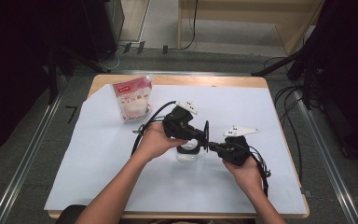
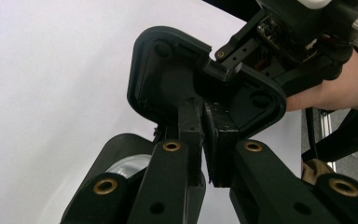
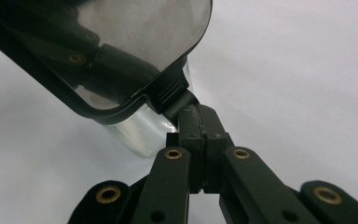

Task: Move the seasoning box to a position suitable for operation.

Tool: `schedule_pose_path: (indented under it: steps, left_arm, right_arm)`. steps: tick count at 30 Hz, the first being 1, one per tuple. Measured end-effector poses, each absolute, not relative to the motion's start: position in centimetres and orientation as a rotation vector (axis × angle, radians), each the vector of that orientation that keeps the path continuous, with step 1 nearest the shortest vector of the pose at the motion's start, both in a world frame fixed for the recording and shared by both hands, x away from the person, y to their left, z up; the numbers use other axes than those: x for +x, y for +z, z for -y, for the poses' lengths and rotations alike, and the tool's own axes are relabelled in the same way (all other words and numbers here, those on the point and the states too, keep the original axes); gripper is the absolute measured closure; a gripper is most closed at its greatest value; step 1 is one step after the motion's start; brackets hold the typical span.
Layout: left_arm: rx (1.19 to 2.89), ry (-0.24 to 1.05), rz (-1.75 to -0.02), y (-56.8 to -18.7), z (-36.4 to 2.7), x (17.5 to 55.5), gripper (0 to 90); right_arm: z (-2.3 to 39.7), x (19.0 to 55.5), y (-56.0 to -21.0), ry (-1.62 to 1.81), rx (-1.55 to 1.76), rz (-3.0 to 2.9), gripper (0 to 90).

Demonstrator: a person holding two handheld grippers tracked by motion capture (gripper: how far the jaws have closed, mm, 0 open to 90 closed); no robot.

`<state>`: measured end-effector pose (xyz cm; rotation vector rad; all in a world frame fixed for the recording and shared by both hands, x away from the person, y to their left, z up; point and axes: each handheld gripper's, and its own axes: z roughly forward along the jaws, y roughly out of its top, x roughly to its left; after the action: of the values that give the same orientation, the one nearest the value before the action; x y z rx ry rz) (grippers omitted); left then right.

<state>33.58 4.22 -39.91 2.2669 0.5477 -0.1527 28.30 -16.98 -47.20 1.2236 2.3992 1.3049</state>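
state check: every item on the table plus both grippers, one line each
lid: black-framed, off the container, held up tilted above it.
container: clear, upright on the white sheet, open at the top.
pouch: standing upright at the far left, untouched.
left gripper: shut on the lid's underside.
right gripper: shut on the lid's edge tab.

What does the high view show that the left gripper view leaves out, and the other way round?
High view: a pouch standing at the far left of the table. Left gripper view: the underside of the black lid close up, with the left gripper and its fingers shut on the lid's rim. Shared: the lid, the right gripper holding its other edge, the clear container beneath, and the white sheet.
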Motion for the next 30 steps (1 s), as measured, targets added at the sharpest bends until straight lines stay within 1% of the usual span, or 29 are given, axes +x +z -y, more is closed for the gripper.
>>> schedule_pose_path:
  steps: [13,20,22,25,28,30]
  left_arm:
    - [2.248,-0.162,-0.569,-40.6,-3.9,33.9,84.9]
    - [2.251,-0.161,-0.589,-40.6,-5.1,34.0,78.9]
    - [2.219,-0.171,-0.601,-40.5,-5.7,34.0,77.1]
    - [2.206,-0.152,-0.612,-40.2,-6.7,34.0,74.2]
    - [2.196,-0.127,-0.635,-39.9,-7.9,34.0,69.7]
    - [2.192,-0.106,-0.659,-39.9,-8.7,34.1,63.2]
  right_arm:
    - [16.9,28.3,-47.2,1.312,1.215,-2.392,90.0]
    - [17.0,28.3,-47.2,1.313,1.216,-2.398,90.0]
    - [17.1,28.1,-47.0,1.304,1.21,-2.406,90.0]
    - [17.3,27.6,-46.9,1.309,1.203,-2.416,90.0]
    - [17.4,27.1,-46.9,1.316,1.188,-2.438,90.0]
    - [17.2,26.9,-47.1,1.307,1.181,-2.468,90.0]
